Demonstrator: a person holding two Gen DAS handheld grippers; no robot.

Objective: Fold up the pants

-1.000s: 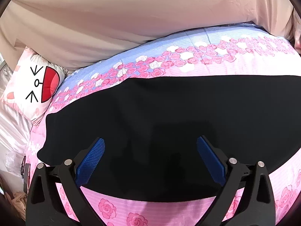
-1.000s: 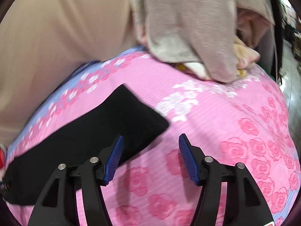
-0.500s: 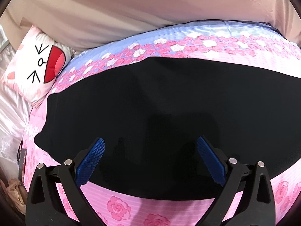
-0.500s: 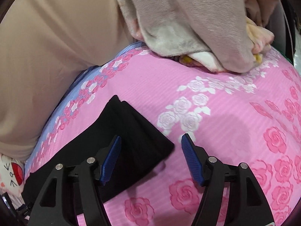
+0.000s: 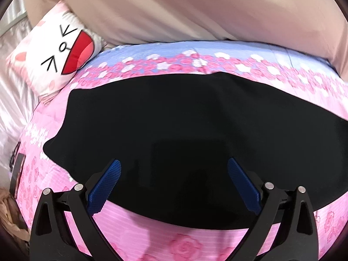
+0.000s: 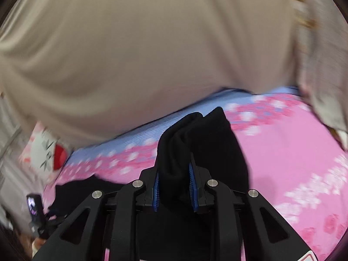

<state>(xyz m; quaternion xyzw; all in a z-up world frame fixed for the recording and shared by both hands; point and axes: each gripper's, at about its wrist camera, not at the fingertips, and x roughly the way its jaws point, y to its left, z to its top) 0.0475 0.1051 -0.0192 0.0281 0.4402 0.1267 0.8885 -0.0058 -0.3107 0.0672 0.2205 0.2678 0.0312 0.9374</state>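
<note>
The black pants (image 5: pixel 195 130) are soft and limp. The right gripper (image 6: pixel 175 187), jaws just closing, pinches their bunched leg end; the left gripper (image 5: pixel 174 184) hangs wide open, empty, above their edge nearest the bedsheet's (image 5: pixel 152 239) near side.

The pants (image 5: pixel 195 134) are matt black cloth on a printed cotton-like bedsheet (image 5: pixel 195 239); the left gripper (image 5: pixel 174 182) has ribbed blue pads (image 5: pixel 104 187) on matt black plastic

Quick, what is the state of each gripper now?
Left gripper: open, above the black pants, holding nothing.
Right gripper: has just been closing, now shut on a bunched end of the pants.
</note>
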